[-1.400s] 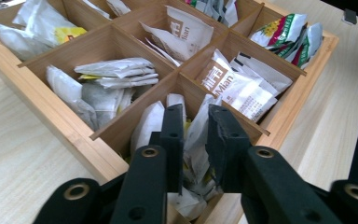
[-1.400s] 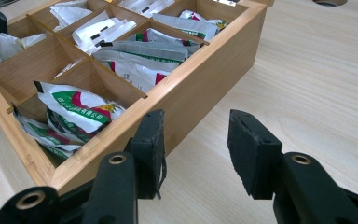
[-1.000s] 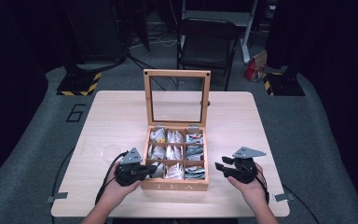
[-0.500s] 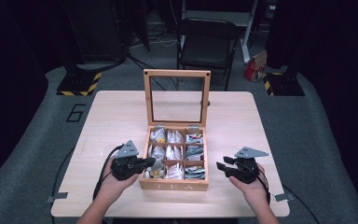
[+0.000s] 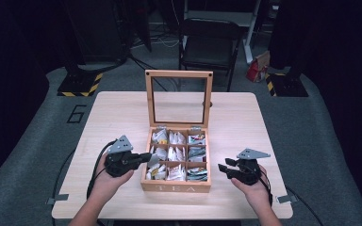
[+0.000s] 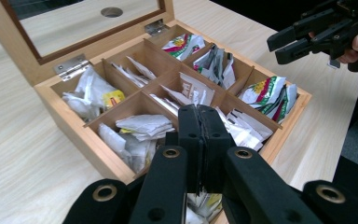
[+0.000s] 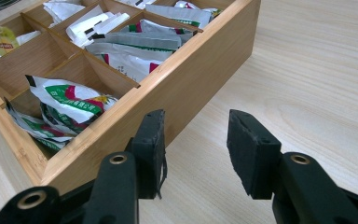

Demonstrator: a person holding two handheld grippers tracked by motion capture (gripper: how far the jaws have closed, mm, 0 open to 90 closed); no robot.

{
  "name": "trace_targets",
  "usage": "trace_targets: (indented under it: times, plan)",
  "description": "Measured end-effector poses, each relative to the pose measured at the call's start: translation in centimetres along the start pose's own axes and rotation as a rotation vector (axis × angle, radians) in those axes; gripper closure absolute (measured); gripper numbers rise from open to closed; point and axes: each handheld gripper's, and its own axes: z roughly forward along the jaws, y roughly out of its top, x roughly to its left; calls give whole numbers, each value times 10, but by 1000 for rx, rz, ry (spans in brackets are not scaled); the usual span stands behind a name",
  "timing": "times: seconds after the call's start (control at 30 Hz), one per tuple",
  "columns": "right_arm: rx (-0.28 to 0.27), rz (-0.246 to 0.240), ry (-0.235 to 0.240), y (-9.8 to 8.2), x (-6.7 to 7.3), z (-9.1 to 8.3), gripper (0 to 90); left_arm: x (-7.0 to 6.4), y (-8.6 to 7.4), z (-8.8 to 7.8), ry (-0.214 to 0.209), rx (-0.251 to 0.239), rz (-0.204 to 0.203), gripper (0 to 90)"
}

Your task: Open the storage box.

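The wooden tea box (image 5: 176,186) carries "TEA" on its front wall, and a grey "6" (image 5: 77,113) is marked on the floor left of the worktop (image 5: 118,113). Behind the worktop stands a dark chair (image 5: 209,42), with a red bag (image 5: 257,70) beside it. The box sits at the near middle of the worktop, its glass-paned lid (image 5: 178,98) upright, its nine compartments stuffed with white, grey and green-and-red sachets. The left hand-held gripper (image 6: 199,140) hovers over the box's left compartments, clenched on a tea sachet (image 6: 204,203) hanging below its jaws. The right hand-held gripper (image 7: 195,149) hangs released just beside the box's right wall, nothing between its pads.
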Motion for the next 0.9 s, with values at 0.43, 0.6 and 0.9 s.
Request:
trace_targets:
  times: [0.43, 0.6, 0.9]
  plan:
    - [5, 2, 3, 1, 0, 2, 561, 9, 4, -16, 41, -3, 0, 893]
    - [2, 6, 7, 0, 0, 3, 561, 12, 8, -22, 54, 0, 1, 894]
    - [5, 15, 13, 0, 1, 3, 561, 17, 16, -31, 81, -9, 6, 895]
